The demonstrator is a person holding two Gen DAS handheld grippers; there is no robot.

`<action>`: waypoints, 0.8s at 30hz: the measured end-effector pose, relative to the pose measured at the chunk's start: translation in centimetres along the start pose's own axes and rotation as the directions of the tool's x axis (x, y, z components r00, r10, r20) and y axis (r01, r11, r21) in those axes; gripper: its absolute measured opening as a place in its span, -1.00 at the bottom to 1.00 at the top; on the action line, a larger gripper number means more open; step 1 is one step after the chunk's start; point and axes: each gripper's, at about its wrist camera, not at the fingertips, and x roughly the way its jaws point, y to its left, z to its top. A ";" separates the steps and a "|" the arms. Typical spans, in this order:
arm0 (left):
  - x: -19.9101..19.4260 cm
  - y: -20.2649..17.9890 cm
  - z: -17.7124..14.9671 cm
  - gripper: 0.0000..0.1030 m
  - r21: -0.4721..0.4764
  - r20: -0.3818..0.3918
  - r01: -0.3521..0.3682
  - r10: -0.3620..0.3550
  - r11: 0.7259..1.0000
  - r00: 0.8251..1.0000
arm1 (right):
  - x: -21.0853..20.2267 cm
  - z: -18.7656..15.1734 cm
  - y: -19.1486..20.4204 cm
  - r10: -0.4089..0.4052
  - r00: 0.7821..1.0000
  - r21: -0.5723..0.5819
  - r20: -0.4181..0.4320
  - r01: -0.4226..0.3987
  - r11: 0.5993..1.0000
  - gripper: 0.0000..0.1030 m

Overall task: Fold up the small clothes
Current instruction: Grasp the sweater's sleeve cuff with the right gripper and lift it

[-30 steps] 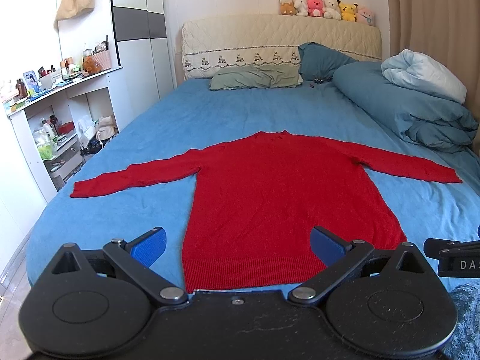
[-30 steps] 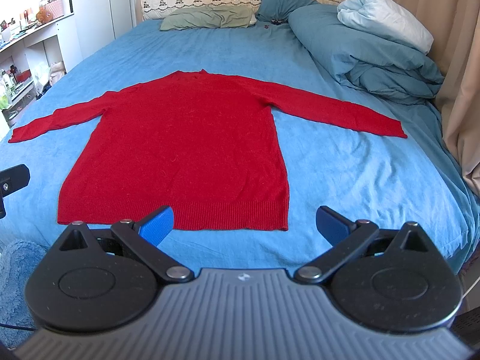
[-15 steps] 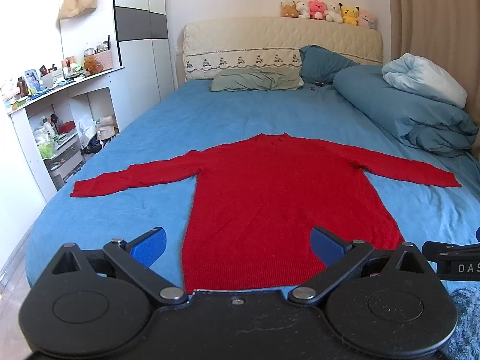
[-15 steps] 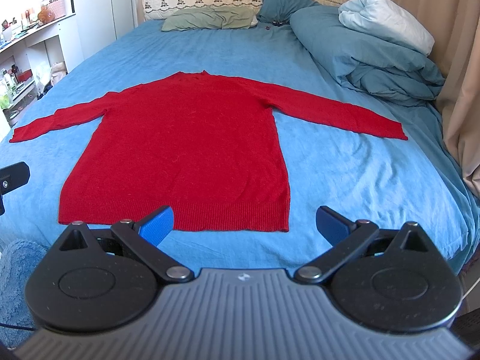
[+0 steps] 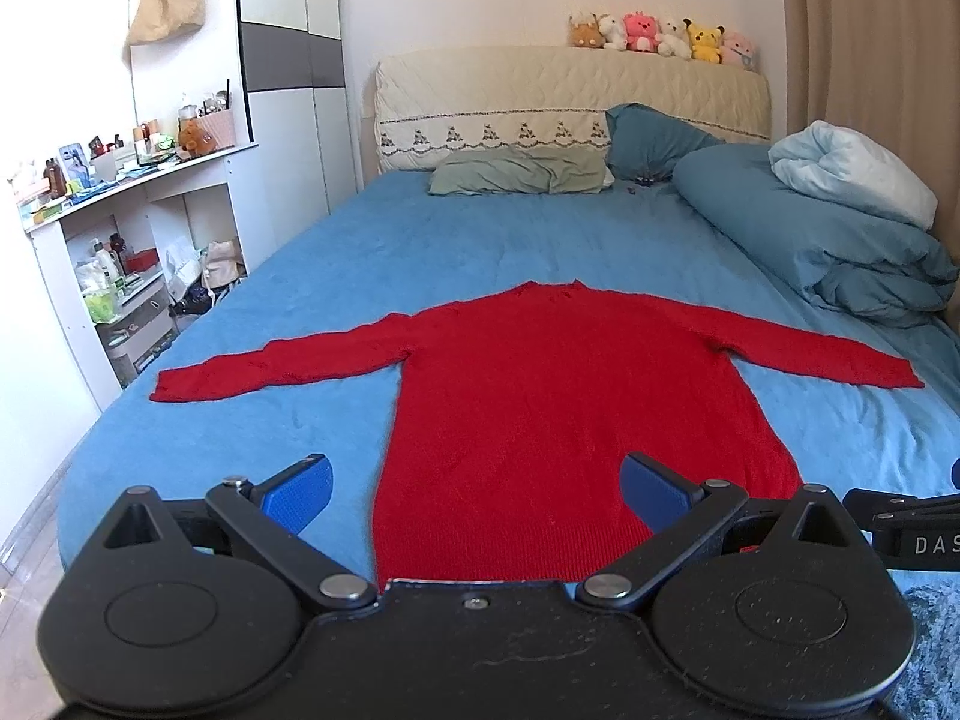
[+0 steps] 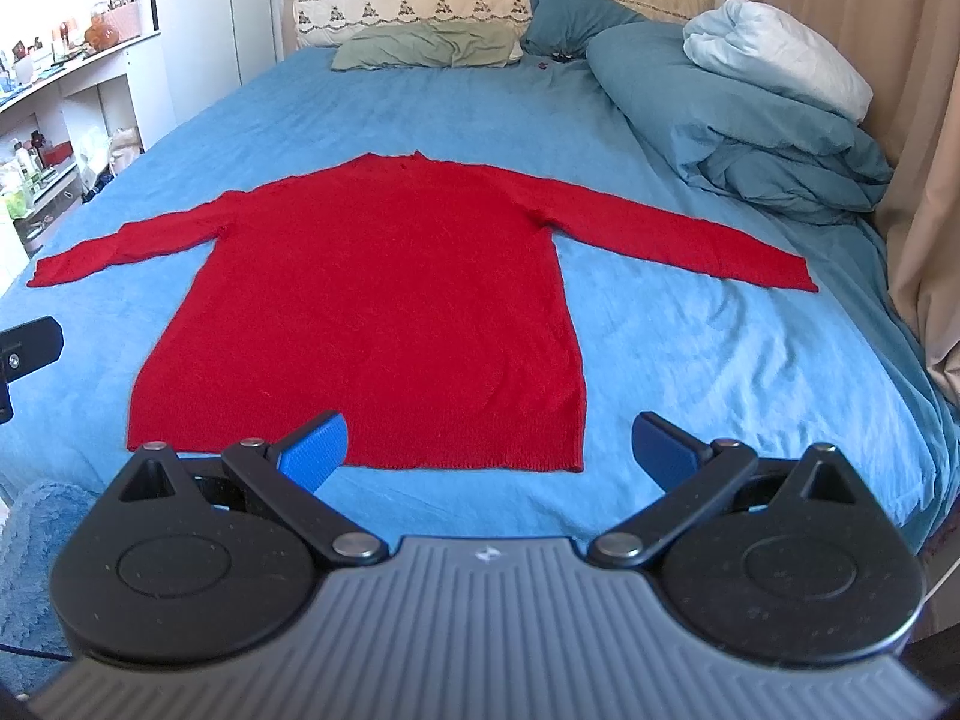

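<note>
On the bed: a red sweater (image 5: 558, 396) lies flat and face down or up, cannot tell which, on a blue bedsheet (image 5: 372, 252).
Sweater layout: neck toward 12 o'clock, hem toward 6 o'clock, both sleeves spread out to 9 and 3 o'clock.
Left gripper (image 5: 477, 489): jaws wide apart, holding nothing, poised above the hem near the bed's foot; its blue pads (image 5: 297, 492) sit on either side of the hem's left part.
Right gripper (image 6: 492, 450): jaws also spread wide and empty, just short of the hem's right corner.
At 12 o'clock: a cream headboard (image 5: 570, 90) with a row of plush toys (image 5: 660, 39) on top, and a green pillow (image 5: 522, 171) below it.
At 2 o'clock: a heaped blue duvet (image 6: 738, 114).
At 9 o'clock: white shelves (image 5: 120, 222) crowded with small items.
</note>
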 end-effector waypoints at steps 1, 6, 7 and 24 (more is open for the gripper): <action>-0.2 0.0 0.2 1.00 0.000 0.006 -0.001 0.001 1.000 1.000 | -0.1 -0.2 -0.2 0.001 1.000 0.002 0.002 -0.001 1.000 1.00; -1.3 -0.3 2.7 1.00 0.009 0.056 -0.005 0.004 1.000 0.998 | -1.3 1.0 -1.7 0.027 0.999 0.061 0.037 -0.030 0.998 1.00; -1.3 -0.5 3.6 1.00 0.007 0.071 -0.001 0.000 1.000 0.997 | -1.5 1.4 -2.2 0.025 0.999 0.072 0.047 -0.028 0.997 1.00; 16.7 -11.2 21.2 1.00 0.090 0.097 0.271 -0.279 0.958 0.955 | 11.3 10.5 -20.3 -0.161 0.986 0.324 0.047 0.138 0.936 1.00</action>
